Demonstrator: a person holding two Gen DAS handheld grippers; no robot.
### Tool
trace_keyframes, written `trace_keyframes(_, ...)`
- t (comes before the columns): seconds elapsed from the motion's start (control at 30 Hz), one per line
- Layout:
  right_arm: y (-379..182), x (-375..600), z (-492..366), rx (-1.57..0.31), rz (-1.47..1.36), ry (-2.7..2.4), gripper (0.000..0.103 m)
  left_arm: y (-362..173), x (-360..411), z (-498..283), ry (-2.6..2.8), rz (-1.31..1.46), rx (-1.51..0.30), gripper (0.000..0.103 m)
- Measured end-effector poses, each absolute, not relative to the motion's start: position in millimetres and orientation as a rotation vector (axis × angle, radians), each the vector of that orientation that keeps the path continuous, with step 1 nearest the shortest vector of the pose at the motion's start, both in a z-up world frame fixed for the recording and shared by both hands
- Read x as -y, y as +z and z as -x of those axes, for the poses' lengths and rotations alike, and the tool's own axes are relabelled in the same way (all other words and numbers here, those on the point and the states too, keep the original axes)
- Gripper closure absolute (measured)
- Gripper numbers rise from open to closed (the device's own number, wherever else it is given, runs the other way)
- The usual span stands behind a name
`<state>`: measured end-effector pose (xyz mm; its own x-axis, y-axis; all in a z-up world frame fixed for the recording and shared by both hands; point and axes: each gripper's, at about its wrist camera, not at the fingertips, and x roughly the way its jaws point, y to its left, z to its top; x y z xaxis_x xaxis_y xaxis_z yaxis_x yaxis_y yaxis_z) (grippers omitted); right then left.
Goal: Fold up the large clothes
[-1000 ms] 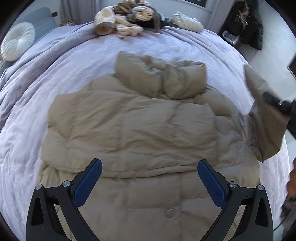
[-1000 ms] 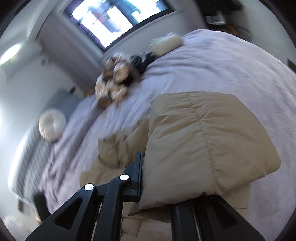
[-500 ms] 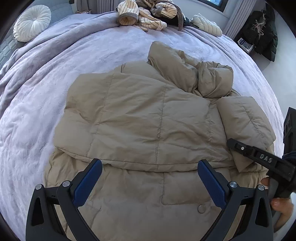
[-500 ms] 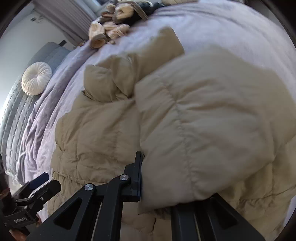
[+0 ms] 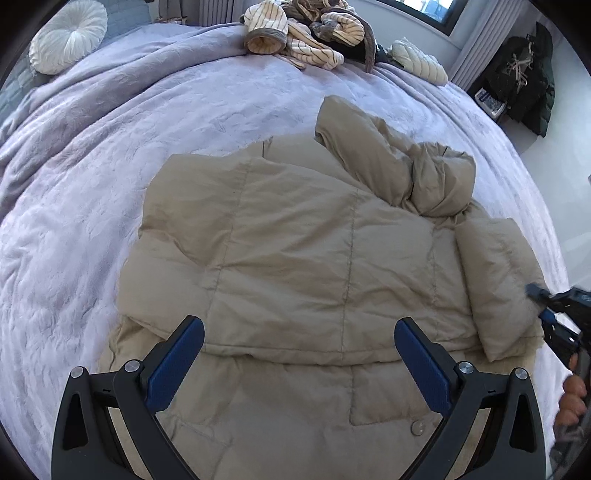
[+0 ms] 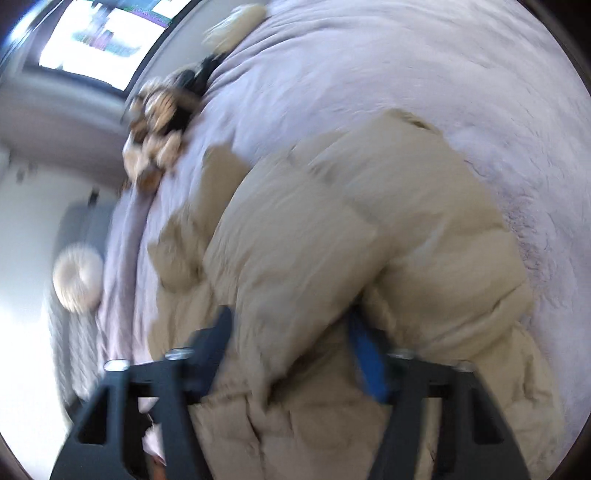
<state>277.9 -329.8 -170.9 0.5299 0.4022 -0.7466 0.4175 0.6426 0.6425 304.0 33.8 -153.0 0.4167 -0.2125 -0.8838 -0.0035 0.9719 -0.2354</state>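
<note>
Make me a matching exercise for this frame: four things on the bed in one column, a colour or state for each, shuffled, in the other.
Things:
1. jacket
2. round cushion
3. bedcover
4. left claw

Descriptions:
A. lilac
B. open, holding nothing
C. white, at the far left corner
D. tan, quilted, sleeve folded in

Pairs: 1-D, 2-C, 3-A, 4-B

Bright daylight, fisheye-warped edges; right wrist view blurred, perhaps motion.

Lilac-covered bed (image 5: 155, 122) beneath a bright window (image 6: 107, 33), grey curtain (image 5: 476, 55) alongside
</note>
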Motion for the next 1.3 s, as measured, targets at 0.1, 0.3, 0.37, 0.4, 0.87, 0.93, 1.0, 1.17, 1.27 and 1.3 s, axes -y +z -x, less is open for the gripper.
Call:
trace_keyframes(0.1,-154,313,-295,-0.996,-0.87,0.047,0.094,-150,-49,-308,-0.173,0.302,-1.124,0.0)
trace_keyframes(0.3,-129,217,-332,-0.988,-0.621,0.245,0.094,-141,-78,-315,-0.223,0.438,-1.086,0.0)
trace_keyframes(0.37,-131,181,-340,-1.011,-0.531,0.302,0.093,-139,-84,-317,-0.245,0.463,-1.075,0.0)
trace_keyframes(0.4,-133,170,-340,-1.024,-0.504,0.319,0.092,-139,-85,-318,-0.252,0.47,-1.076,0.0)
trace_keyframes(0.87,-148,189,-296,-1.195,-0.438,0.319,0.03,-166,-49,-344,-0.453,0.623,-1.185,0.0)
trace_keyframes(0.93,-153,230,-279,-1.219,-0.519,0.245,0.03,-173,-36,-347,-0.478,0.621,-1.205,0.0)
trace_keyframes(1.0,-164,272,-261,-1.246,-0.62,0.17,0.03,-179,-23,-354,-0.475,0.61,-1.218,0.0)
trace_keyframes(1.17,-184,356,-226,-1.208,-0.87,-0.008,0.03,-181,-7,-368,-0.451,0.592,-1.221,0.049)
trace_keyframes(1.27,-191,380,-223,-1.162,-0.964,-0.069,0.031,-173,-10,-365,-0.469,0.556,-1.185,0.083)
trace_keyframes(1.3,-193,386,-225,-1.146,-0.991,-0.084,0.033,-168,-13,-361,-0.475,0.53,-1.172,0.084)
